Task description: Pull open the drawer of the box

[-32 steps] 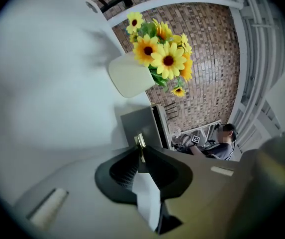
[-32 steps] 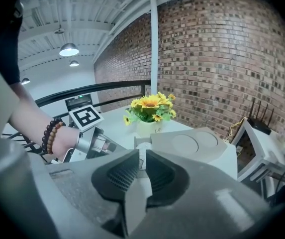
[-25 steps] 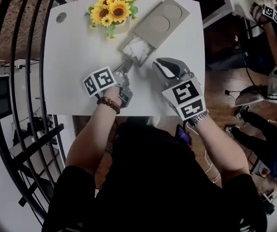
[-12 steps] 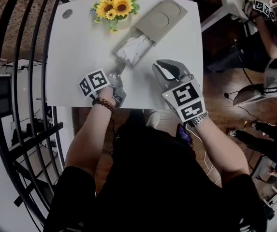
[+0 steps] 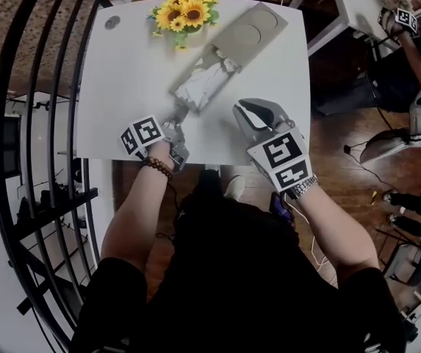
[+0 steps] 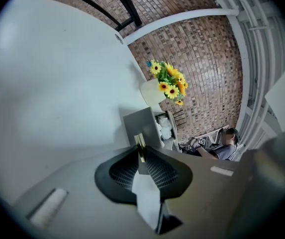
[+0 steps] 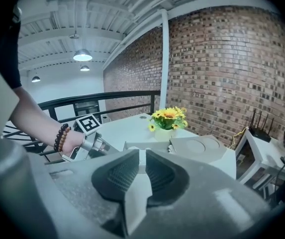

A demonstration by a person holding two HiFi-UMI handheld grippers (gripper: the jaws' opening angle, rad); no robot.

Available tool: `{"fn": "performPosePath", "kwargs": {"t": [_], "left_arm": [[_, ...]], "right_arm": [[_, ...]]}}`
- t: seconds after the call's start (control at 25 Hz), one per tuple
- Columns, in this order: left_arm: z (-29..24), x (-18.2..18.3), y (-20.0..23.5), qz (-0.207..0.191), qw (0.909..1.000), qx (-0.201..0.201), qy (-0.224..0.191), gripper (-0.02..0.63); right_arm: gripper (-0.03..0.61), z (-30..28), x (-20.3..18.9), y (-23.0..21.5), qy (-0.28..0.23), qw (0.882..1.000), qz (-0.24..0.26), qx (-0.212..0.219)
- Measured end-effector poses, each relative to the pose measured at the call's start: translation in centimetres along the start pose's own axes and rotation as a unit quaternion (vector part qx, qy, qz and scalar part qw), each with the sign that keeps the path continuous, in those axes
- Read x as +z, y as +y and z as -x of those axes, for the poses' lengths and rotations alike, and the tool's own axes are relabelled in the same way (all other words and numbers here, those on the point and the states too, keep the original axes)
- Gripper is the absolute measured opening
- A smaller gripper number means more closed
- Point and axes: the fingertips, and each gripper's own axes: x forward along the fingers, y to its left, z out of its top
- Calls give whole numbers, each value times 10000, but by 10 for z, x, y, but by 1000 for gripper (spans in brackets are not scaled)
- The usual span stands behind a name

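**Left gripper view shows jaws clamped on the drawer's tab**

The left hand-held gripper (image 6: 141,152) has its two jaws closed narrowly on a thin brass-coloured pull tab (image 6: 140,142) that sticks out of the grey front panel of the drawer (image 6: 143,125). Beyond the panel the drawer holds crumpled white material (image 6: 166,129).

In the head view the drawer stands partly out of the flat grey box (image 5: 248,29), which lies slantwise on the white worktop (image 5: 122,79). The drawer's open end points toward the person, and the left hand-held gripper meets it at its near corner. A bunch of sunflowers (image 5: 184,12) in a pale vase (image 6: 152,92) stands just beside the box, at the far edge of the worktop.

The right hand-held gripper (image 5: 258,110) hovers near the worktop's near edge, well to the right of the drawer and apart from it. Its own view shows the jaws almost together, only a slim slit between the pads, with nothing held. A beaded bracelet (image 5: 156,166) sits on the left wrist. A black railing (image 5: 19,123) curves along the left side.
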Motion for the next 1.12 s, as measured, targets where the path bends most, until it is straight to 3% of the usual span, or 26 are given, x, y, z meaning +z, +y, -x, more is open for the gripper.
{"fn": "performPosePath", "kwargs": {"t": [0.28,0.76,0.92,1.12], "left_arm": [[5,-5,9,29,10000,35,-7,60],[23,-7,14,-562,9970,472,-232,83],[41,-8,5,-986,9924,643,-352,81],[61,-24,-30,-1828,9800,656,-425,41]], "right_arm": [[31,0,0,0,-11,10000,57,46],[29,23,-1,3,-172,9998,40,-6],[2,35,1,4,-303,9995,55,-62],[-8,57,0,10,-467,9988,81,-95]]}}
